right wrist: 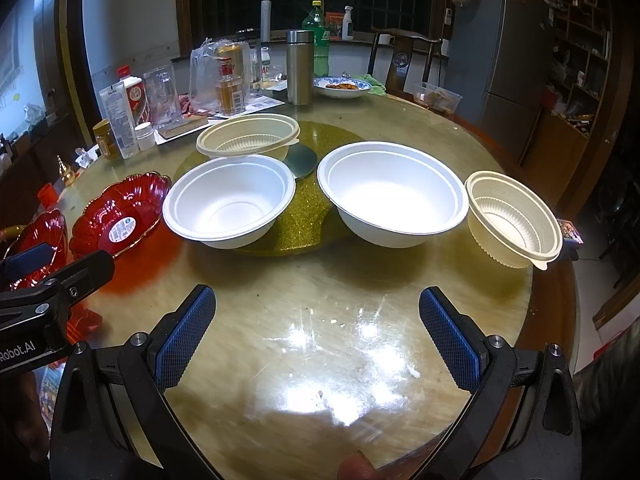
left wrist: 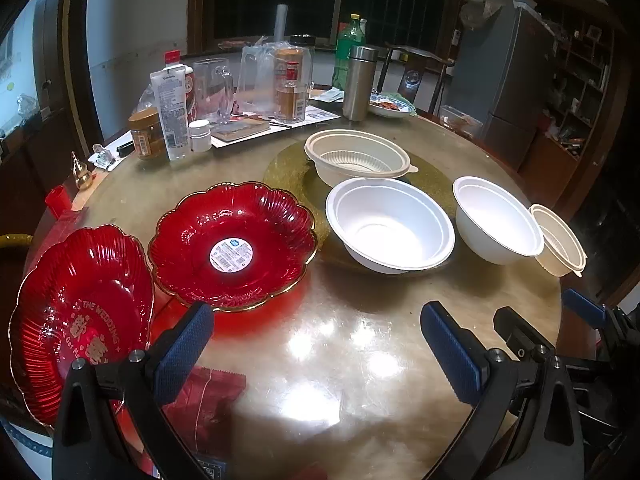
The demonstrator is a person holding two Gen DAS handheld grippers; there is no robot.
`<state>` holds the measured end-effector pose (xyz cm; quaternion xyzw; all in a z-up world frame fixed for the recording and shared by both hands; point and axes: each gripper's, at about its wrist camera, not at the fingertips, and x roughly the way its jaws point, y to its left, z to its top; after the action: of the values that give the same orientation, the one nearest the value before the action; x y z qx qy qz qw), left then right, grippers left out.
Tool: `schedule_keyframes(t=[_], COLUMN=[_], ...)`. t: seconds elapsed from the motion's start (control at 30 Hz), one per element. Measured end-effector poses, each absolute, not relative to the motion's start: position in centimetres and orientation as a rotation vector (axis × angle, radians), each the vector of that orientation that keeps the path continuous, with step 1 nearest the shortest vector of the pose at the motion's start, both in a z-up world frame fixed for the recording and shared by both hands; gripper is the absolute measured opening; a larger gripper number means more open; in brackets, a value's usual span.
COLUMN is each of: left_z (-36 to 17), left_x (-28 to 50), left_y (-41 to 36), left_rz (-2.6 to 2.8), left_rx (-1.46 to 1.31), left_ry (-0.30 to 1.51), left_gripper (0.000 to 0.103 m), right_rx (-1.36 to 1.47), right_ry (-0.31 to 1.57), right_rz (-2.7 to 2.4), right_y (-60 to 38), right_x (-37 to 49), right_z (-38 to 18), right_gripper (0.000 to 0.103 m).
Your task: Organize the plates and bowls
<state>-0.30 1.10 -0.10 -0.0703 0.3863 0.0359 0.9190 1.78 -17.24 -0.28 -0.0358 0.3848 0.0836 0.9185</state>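
While both tools hang above the bare near part of the round table (right wrist: 248,292), the dishes lie spread across its middle. In the right wrist view, two white bowls (right wrist: 230,200) (right wrist: 394,192) sit at centre frame, partly on a glittery gold turntable (right wrist: 304,216). A beige ribbed bowl (right wrist: 248,136) stands just behind the left white one, and a second beige bowl (right wrist: 514,220) tilts at the right edge of the table, just beside the right white bowl. At left frame lie two red scalloped plates (right wrist: 120,216) (right wrist: 36,248), the nearer-to-centre one bearing a round sticker.

The right gripper (right wrist: 318,336) fills the bottom of its view, fingers spread wide and holding nothing. The left gripper (left wrist: 316,352) likewise has its blue-padded fingers apart over the tabletop, clear of the plates.

At upper left, bottles, jars and a steel flask (right wrist: 300,68) crowd the far side.
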Motion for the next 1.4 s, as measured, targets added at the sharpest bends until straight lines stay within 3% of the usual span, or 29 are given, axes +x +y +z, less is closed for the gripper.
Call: schedule_keyframes(t=[1.4], left_z=[-0.43], left_x=[0.37], left_y=[1.32], left_rz=[0.070], left_rx=[-0.148], left_ry=[0.817], left_gripper=[0.103], right_rx=[-0.084], right_ry=[0.806], right_rz=[0.170], right_y=[-16.87], right_x=[1.99], right_z=[-0.65], right_gripper=[0.103])
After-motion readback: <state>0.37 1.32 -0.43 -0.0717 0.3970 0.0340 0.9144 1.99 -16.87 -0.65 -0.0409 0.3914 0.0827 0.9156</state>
